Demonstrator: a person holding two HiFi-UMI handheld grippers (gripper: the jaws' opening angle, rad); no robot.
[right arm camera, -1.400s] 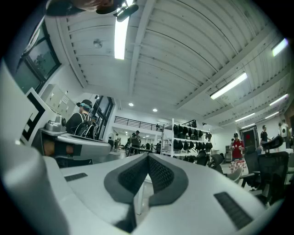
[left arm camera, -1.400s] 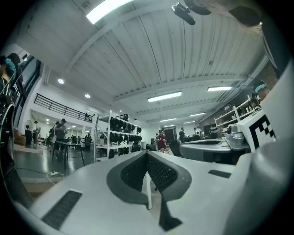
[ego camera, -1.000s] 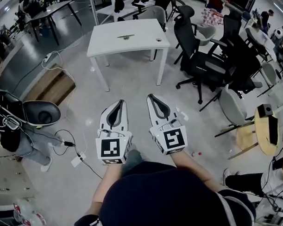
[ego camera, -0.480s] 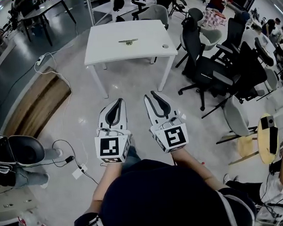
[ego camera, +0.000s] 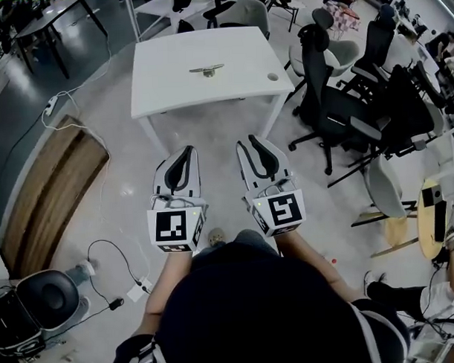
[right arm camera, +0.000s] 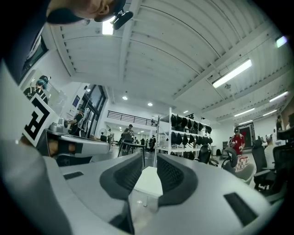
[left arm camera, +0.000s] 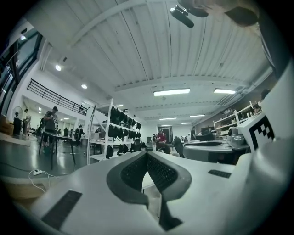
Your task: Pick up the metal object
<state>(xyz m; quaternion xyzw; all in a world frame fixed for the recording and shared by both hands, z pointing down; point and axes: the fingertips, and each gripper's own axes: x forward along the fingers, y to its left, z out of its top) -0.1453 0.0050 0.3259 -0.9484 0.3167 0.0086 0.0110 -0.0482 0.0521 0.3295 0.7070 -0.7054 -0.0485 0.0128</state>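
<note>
The metal object lies on the counter, well ahead. The left hand-held gripper is closed, the right hand-held gripper slightly parted, both empty. Lying flat, the object may skid from closing jaws.

White table, black office chairs, floor cables.

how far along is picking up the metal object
Done: nothing yet. The metal object lies untouched on the white table, well ahead of both claws. In hand: nothing; the left claw is shut and empty, the right claw slightly open and empty. Remaining: approach, reach, grip, lift.
</note>
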